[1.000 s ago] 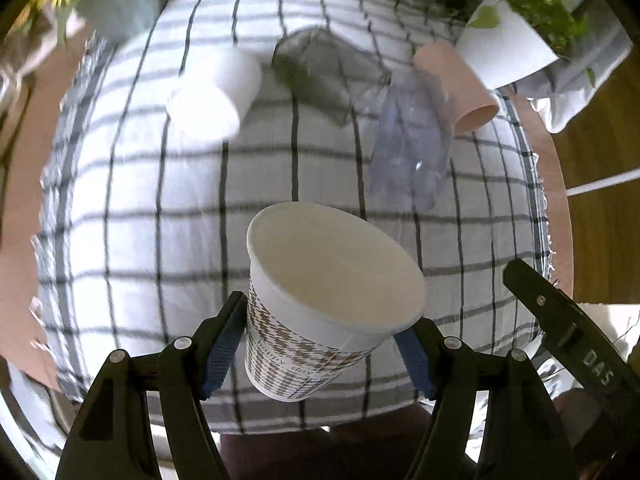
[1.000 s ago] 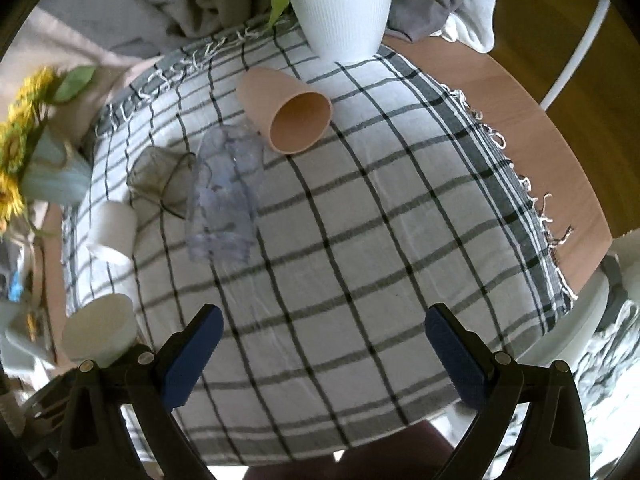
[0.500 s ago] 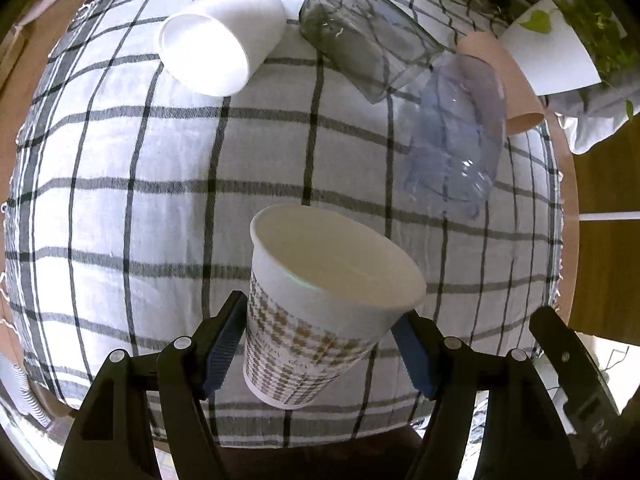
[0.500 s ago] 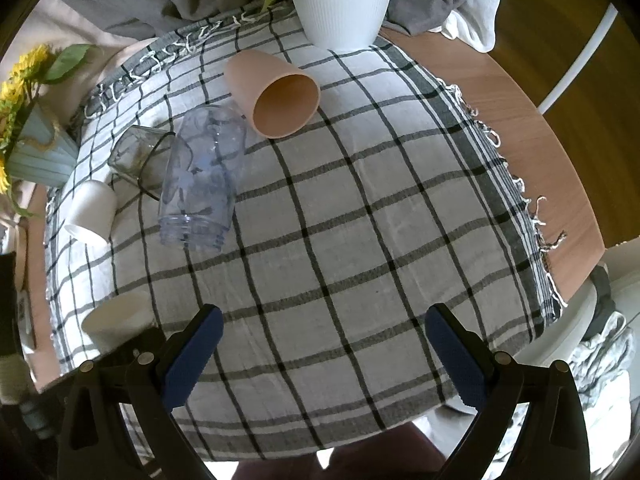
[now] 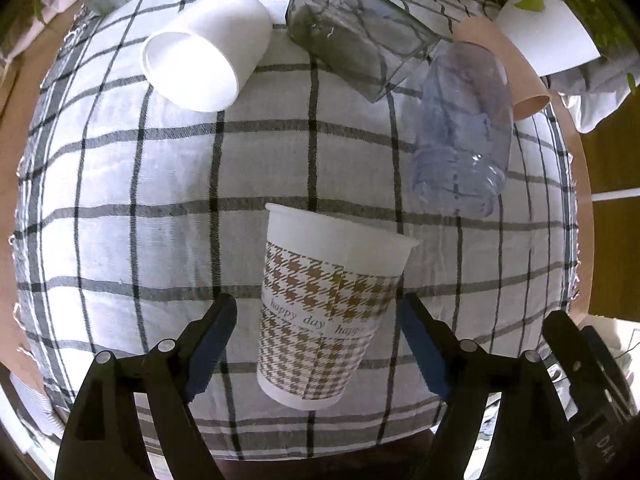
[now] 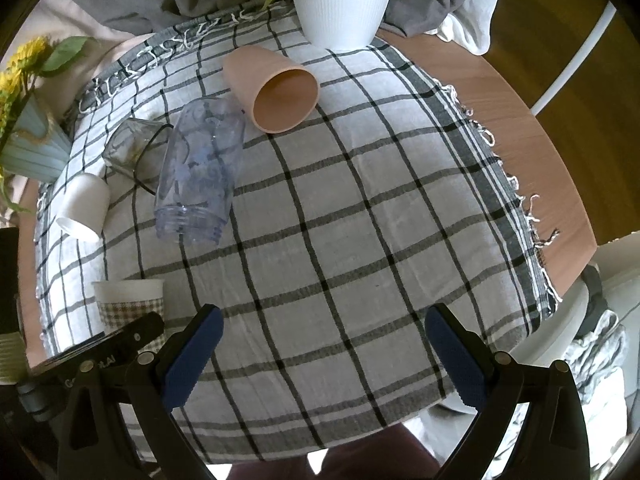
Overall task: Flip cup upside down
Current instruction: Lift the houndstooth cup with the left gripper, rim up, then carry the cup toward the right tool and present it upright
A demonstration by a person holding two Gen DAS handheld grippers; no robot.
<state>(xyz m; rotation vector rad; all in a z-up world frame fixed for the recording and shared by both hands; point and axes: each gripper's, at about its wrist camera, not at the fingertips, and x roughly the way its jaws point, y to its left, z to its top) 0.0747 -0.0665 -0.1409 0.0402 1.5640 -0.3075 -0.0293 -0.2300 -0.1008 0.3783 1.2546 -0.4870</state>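
The left gripper (image 5: 316,340) has its blue pads spread wide on either side of the paper cup (image 5: 326,316), and there is a visible gap between each pad and the cup wall, so nothing is clamped. The houndstooth cup stands between the fingers with its rim facing away from the gripper, lettering "happy day" on its side; from the right wrist view it sits upright on the checked cloth (image 6: 360,240), mouth up. Ahead and left of the left gripper a white cup (image 5: 204,52) lies on its side. Straight ahead lies a smoky glass (image 5: 356,36), and ahead to the right a clear bluish jar (image 5: 464,128) with a peach cup (image 5: 512,76) behind it. The right gripper (image 6: 320,356) hangs over bare cloth, jaws wide apart and holding nothing. A white ribbed planter (image 6: 340,0) stands at the far edge ahead of it, sunflowers (image 6: 20,68) far to its left.
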